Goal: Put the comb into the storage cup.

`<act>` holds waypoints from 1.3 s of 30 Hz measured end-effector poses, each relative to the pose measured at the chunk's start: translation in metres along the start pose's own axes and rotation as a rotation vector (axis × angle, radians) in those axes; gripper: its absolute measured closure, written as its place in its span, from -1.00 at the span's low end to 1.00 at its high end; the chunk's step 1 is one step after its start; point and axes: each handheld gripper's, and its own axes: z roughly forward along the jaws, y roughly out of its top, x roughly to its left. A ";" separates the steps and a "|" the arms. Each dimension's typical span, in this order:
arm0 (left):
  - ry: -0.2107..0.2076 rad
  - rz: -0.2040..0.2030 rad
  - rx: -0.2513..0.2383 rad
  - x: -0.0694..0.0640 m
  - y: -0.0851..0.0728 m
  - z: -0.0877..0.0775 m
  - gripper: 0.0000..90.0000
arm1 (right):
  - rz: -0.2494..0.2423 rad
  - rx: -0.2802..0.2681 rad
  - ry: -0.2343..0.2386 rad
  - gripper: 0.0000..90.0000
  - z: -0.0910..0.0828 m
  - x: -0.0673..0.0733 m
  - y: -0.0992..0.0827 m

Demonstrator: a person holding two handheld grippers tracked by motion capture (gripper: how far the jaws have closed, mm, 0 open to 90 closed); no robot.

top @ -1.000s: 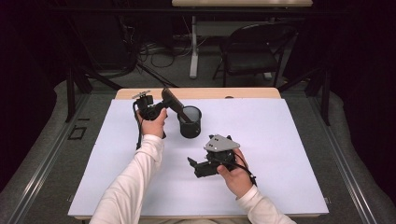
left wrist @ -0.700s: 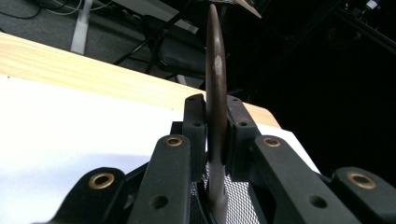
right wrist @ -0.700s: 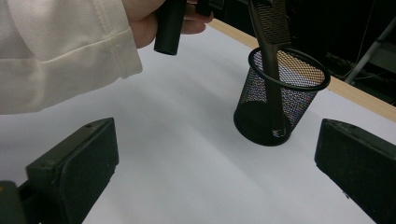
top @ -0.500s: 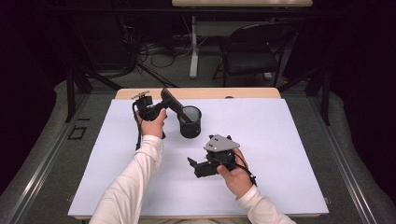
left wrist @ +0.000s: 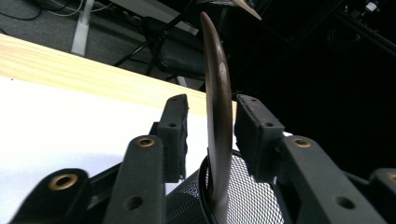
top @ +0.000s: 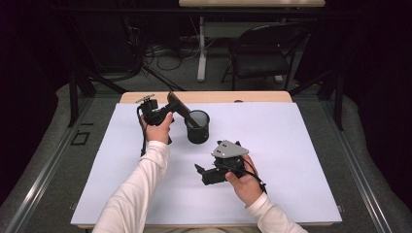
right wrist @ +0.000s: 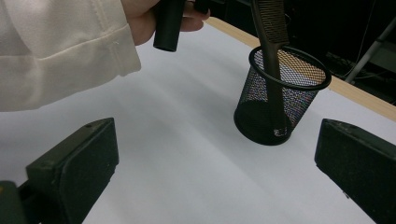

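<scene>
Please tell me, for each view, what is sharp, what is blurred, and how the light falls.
High view: even light on the white table cover, dark surroundings, all fairly sharp. Left gripper view: the comb and the left gripper are sharp, the dark background is dim. Right gripper view: the mesh cup is clear with a soft shadow; the near jaws of the right gripper look blurred.

Bright even overhead light on white table, dark surroundings, near fingers blurred

We are viewing a black wire-mesh pen cup (top: 197,127) holding a dark brown comb (right wrist: 271,28). We are noting a white table cover (top: 291,145), a light wood table edge (top: 204,97), a white sleeve (top: 141,189), black grippers, and a grey plate on the right gripper (top: 201,173).
</scene>
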 end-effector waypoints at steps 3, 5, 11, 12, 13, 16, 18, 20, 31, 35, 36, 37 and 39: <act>0.005 0.009 -0.004 -0.001 -0.001 0.001 0.27 | 0.000 0.001 0.001 -1.00 0.000 0.000 0.000; 0.009 0.017 -0.001 -0.001 -0.001 0.001 0.21 | 0.000 0.001 0.000 -1.00 0.000 0.000 0.000; 0.037 0.037 0.000 -0.003 -0.001 0.000 0.00 | 0.000 0.000 0.000 -1.00 0.000 0.000 0.000; 0.040 0.040 -0.003 -0.003 -0.001 0.000 -0.04 | 0.001 0.001 0.000 -1.00 0.000 0.000 0.000; 0.047 0.044 -0.003 -0.003 -0.001 0.000 -0.08 | 0.000 0.001 0.000 -1.00 0.000 0.000 0.000; 0.061 0.064 -0.002 -0.003 0.001 -0.002 -0.19 | -0.001 0.001 0.000 -1.00 0.000 0.000 0.000; 0.068 0.077 -0.008 -0.003 0.002 -0.004 -0.21 | 0.000 0.002 -0.001 -1.00 0.000 0.000 0.000; 0.063 0.081 -0.018 -0.004 0.002 -0.005 -0.23 | 0.000 0.003 0.000 -1.00 0.000 0.000 0.000; 0.060 0.133 -0.006 -0.010 0.003 -0.010 -0.25 | 0.000 0.003 -0.002 -1.00 0.000 -0.001 -0.001; 0.061 0.162 0.003 -0.014 0.004 -0.012 -0.25 | 0.001 0.003 -0.003 -1.00 0.000 -0.001 -0.001; 0.061 0.166 0.005 -0.014 0.005 -0.013 -0.25 | 0.001 0.003 -0.003 -1.00 0.000 -0.001 -0.001; 0.066 0.175 0.004 -0.014 0.005 -0.014 -0.25 | 0.001 0.003 -0.003 -1.00 0.000 -0.001 -0.001; 0.070 0.185 0.004 -0.015 0.006 -0.015 -0.25 | 0.002 0.005 -0.002 -1.00 0.000 -0.001 -0.001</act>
